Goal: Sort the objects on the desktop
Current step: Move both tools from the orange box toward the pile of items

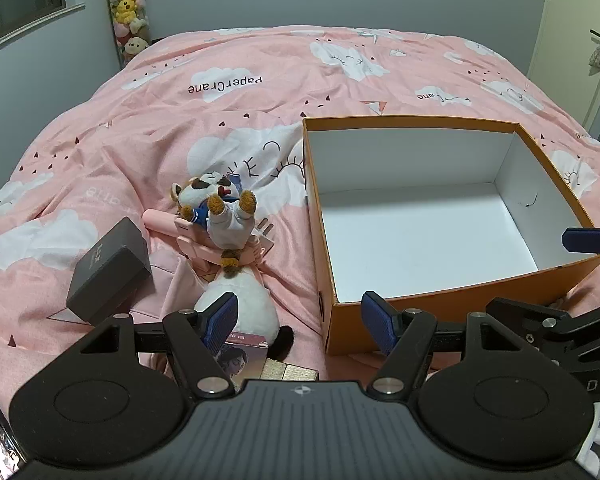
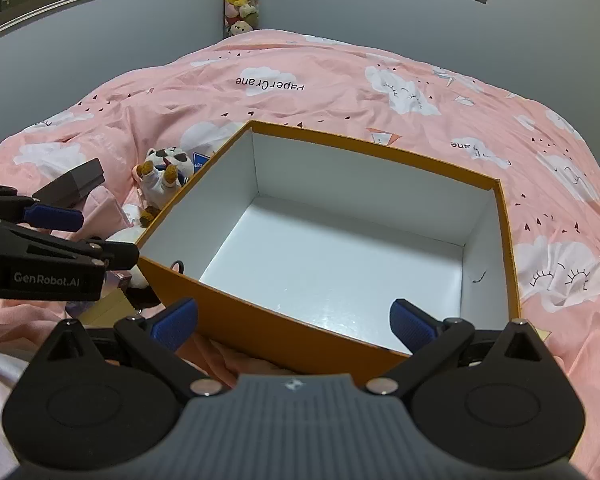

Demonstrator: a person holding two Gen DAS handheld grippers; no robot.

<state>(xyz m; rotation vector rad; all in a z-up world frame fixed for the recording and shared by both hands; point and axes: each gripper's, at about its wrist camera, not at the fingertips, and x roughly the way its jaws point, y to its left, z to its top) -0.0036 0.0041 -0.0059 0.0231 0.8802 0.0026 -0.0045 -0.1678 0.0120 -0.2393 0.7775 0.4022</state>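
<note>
An open orange box (image 1: 380, 118) with a white, empty inside sits on the pink duvet. Left of it lie a small panda plush (image 1: 216, 204) on a pink plug-like item (image 1: 196, 246), a grey box (image 1: 108, 272), a white plush (image 1: 244, 308), a small picture box (image 1: 246, 354) and a gold block (image 1: 290, 372). My left gripper (image 1: 300, 322) is open above the picture box and the orange box's near corner, holding nothing. My right gripper (image 2: 294, 324) is open over the orange box's (image 2: 340, 136) near wall, also holding nothing. The panda plush (image 2: 164, 174) shows beyond the box's left wall.
The duvet (image 1: 260, 80) is rumpled around the objects. A tall column of plush toys (image 1: 128, 8) stands in the far corner, and a door (image 1: 572, 40) is at the right. A pad of the left gripper (image 2: 54, 216) reaches in beside the grey box (image 2: 74, 186).
</note>
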